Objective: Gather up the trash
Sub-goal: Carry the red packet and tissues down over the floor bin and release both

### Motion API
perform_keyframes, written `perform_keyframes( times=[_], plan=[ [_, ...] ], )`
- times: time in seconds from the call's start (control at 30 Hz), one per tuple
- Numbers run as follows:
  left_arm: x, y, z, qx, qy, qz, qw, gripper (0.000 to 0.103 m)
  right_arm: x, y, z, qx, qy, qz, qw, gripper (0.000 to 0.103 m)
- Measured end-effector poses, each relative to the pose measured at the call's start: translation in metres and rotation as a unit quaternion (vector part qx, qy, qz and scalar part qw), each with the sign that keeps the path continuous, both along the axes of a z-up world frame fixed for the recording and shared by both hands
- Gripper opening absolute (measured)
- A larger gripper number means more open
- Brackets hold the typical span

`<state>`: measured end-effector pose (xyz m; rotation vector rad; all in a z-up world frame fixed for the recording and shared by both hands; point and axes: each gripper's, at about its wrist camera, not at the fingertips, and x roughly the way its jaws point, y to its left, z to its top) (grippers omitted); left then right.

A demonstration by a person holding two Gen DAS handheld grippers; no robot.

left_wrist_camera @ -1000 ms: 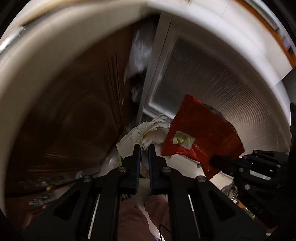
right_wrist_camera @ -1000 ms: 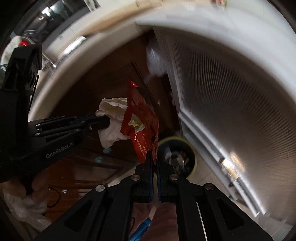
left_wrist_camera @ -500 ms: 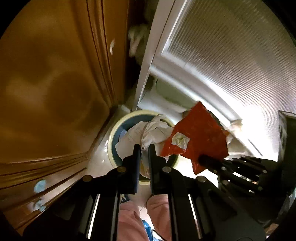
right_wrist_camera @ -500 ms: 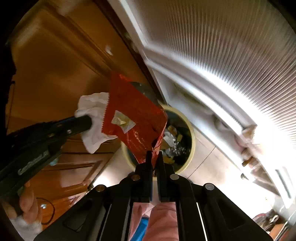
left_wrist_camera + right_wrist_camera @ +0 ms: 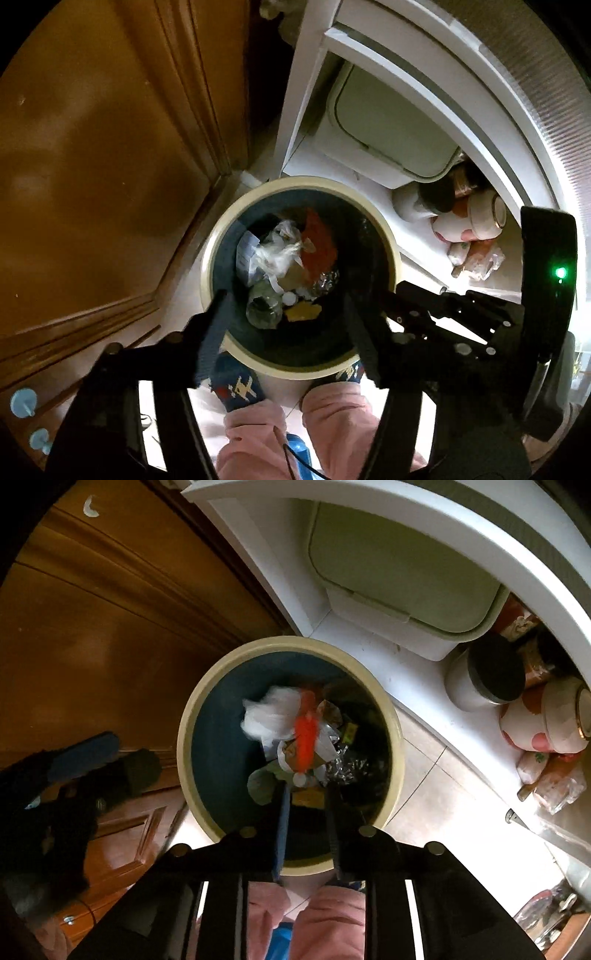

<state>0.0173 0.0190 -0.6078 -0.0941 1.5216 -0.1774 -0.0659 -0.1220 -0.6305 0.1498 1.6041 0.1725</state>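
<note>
While both of our grippers hang over the bin, their jaws have just been opening and hold nothing. Our left gripper is spread wide, our right gripper only a little. Our left view shows the red wrapper and white tissue lying among the trash inside the bin; our right view catches them blurred. Only our right view shows the whole green lid behind the bin.
</note>
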Motion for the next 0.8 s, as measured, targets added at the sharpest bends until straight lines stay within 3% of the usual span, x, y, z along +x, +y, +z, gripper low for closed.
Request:
perform_keyframes(
  times=[0.23,0.47,0.8],
  plan=[
    [-0.008,0.005,-0.002,0.005,0.009,0.005,0.9999,0.06,-0.014,-0.015,0.003,-0.007,-0.004,-0.009,1.0,0.023],
    [-0.014,0.011,0.03,0.004,0.008,0.008,0.9999,0.061,-0.024,-0.023,0.034,-0.01,-0.016,-0.015,1.0,0.023],
    [-0.016,0.003,0.137,0.011,-0.016,-0.007,0.9998,0.061,-0.025,-0.013,0.151,-0.001,-0.053,-0.012,0.999,0.023]
  ],
)
